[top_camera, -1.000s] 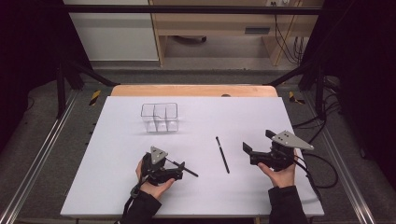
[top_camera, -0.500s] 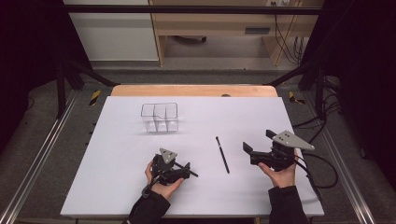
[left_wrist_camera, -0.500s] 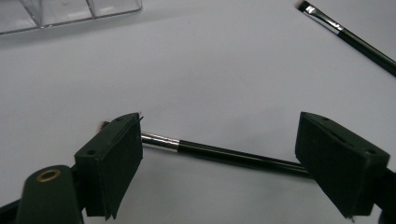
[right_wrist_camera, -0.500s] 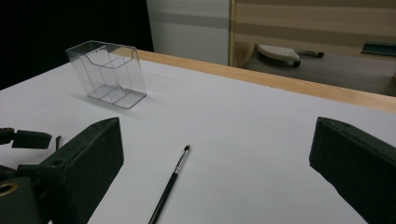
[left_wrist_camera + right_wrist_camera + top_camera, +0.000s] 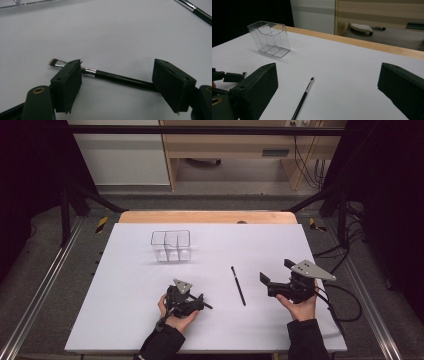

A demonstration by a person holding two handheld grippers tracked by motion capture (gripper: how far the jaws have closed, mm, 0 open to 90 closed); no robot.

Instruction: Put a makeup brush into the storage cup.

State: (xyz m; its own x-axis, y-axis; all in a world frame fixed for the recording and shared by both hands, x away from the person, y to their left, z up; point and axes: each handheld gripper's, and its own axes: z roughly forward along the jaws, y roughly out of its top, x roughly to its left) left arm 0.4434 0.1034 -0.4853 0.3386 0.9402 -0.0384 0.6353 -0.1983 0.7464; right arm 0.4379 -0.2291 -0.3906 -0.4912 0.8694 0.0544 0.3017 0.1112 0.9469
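Note:
A short black makeup brush with a pale tip lies flat on the white mat. My left gripper sits low over it. The brush runs lengthwise from behind one jaw to the other. The jaws have just been closing, and a gap remains, so the pads do not press on the brush. In the high view that left gripper is at the front centre-left, with the brush's handle poking out to its right. A second, longer brush lies between the hands. My right gripper hovers open and holds nothing.
A clear plastic organizer with compartments stands upright toward the back left of the white mat. A wooden table edge runs behind it. Cables trail off the right side.
The left gripper has shifted a little right and lower onto the short brush, and its jaws stand narrower than before. The right gripper and the long brush have not moved.

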